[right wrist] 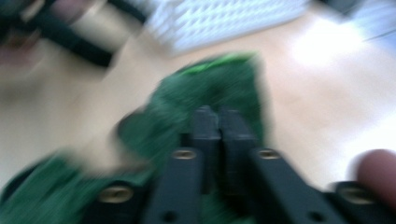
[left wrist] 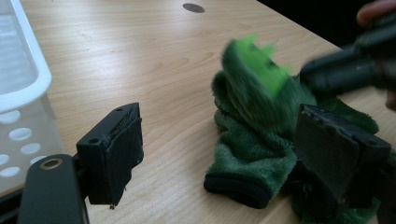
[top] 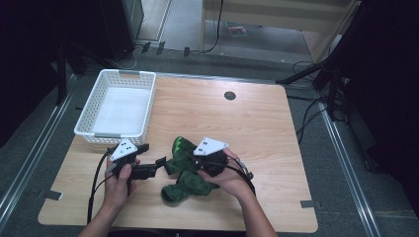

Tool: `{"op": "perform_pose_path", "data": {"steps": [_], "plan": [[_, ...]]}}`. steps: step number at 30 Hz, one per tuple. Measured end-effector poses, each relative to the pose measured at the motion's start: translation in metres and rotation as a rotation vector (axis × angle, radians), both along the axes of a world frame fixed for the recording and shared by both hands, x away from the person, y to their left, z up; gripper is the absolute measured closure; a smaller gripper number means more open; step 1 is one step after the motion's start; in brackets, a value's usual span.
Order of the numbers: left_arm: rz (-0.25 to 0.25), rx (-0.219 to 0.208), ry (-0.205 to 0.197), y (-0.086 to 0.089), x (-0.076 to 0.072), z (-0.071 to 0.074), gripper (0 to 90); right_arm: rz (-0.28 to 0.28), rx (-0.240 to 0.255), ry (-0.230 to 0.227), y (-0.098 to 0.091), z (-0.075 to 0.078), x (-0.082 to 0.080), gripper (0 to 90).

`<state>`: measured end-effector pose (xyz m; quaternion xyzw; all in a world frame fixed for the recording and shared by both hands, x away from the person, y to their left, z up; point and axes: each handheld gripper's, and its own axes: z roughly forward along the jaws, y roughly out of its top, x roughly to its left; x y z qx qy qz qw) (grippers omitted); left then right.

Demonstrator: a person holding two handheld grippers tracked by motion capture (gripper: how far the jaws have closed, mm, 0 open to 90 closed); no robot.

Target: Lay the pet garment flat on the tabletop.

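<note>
A dark green plush piece (top: pixel 187 178) with a bright green flap lies crumpled on the wooden table (top: pixel 247 128) near its front edge. My left gripper (top: pixel 154 155) is open just left of it; in the left gripper view its jaws (left wrist: pixel 224 140) stand wide, and the black-edged cuff of the plush (left wrist: pixel 252 144) lies between them untouched. My right gripper (top: pixel 197 165) sits over the plush from the right, jaws pressed together. In the blurred right gripper view the shut tips (right wrist: pixel 217 114) point at the plush (right wrist: pixel 210 84); whether fabric is pinched I cannot tell.
A white perforated basket (top: pixel 114 133) stands at the table's back left, close to my left gripper (left wrist: pixel 28 88). A round dark grommet (top: pixel 230 95) is set in the table's far middle. Cables and stands crowd the floor to the right.
</note>
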<state>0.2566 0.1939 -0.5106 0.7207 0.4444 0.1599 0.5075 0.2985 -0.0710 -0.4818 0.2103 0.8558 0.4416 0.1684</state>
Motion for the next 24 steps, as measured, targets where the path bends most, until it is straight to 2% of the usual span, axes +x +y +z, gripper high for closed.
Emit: {"op": "perform_pose_path", "data": {"steps": [3,4,5,6,7,8,9,10,11,13,15,16,18,19,21,22,24], "plan": [[-0.002,0.007,0.014,-0.002,0.001,-0.004,16.3,-0.148,0.091,-0.02,-0.005,0.011,0.025,90.0],[-0.002,0.008,0.02,-0.004,0.002,-0.005,16.3,-0.227,0.088,-0.037,-0.007,0.011,0.036,90.0],[-0.002,0.011,0.028,-0.005,0.002,-0.006,16.3,-0.331,0.062,-0.041,-0.01,0.009,0.05,87.8],[-0.006,0.016,0.031,-0.006,0.002,-0.007,16.3,-0.37,0.085,-0.002,-0.015,0.008,0.058,81.3],[-0.009,0.017,0.035,-0.007,0.002,-0.007,16.3,-0.364,0.126,0.045,-0.02,0.008,0.061,73.5],[-0.012,0.019,0.04,-0.007,0.003,-0.008,16.3,-0.304,0.2,0.109,-0.026,0.01,0.061,67.9],[-0.012,0.021,0.042,-0.008,0.003,-0.009,16.3,-0.228,0.241,0.138,-0.029,0.011,0.056,62.9],[-0.011,0.022,0.047,-0.008,0.004,-0.01,16.3,-0.147,0.261,0.144,-0.03,0.011,0.049,59.5],[-0.008,0.019,0.053,-0.008,0.005,-0.011,16.4,-0.084,0.259,0.155,-0.03,0.011,0.041,56.0],[-0.006,0.01,0.054,-0.008,0.005,-0.012,21.7,-0.008,0.2,0.15,-0.025,0.007,0.026,49.4],[-0.007,0.002,0.051,-0.007,0.006,-0.013,27.2,0.033,0.127,0.137,-0.018,0.001,0.016,41.4],[-0.006,-0.003,0.05,-0.007,0.006,-0.012,27.9,0.027,0.101,0.135,-0.014,-0.002,0.013,36.0],[-0.008,-0.016,0.045,-0.007,0.005,-0.011,28.3,0.016,0.053,0.124,-0.004,-0.008,0.011,32.1],[-0.003,-0.019,0.044,-0.006,0.005,-0.01,28.3,0.027,0.036,0.114,0.002,-0.011,0.01,31.6],[0.002,-0.022,0.04,-0.004,0.004,-0.009,28.0,0.032,-0.03,0.08,0.014,-0.016,0.007,34.8],[0.004,-0.024,0.039,-0.003,0.004,-0.009,28.0,0.006,-0.069,0.046,0.021,-0.018,0.007,40.6],[0.012,-0.035,0.04,-0.001,0.005,-0.009,27.9,-0.056,-0.085,0.023,0.026,-0.016,0.012,53.9]]}}
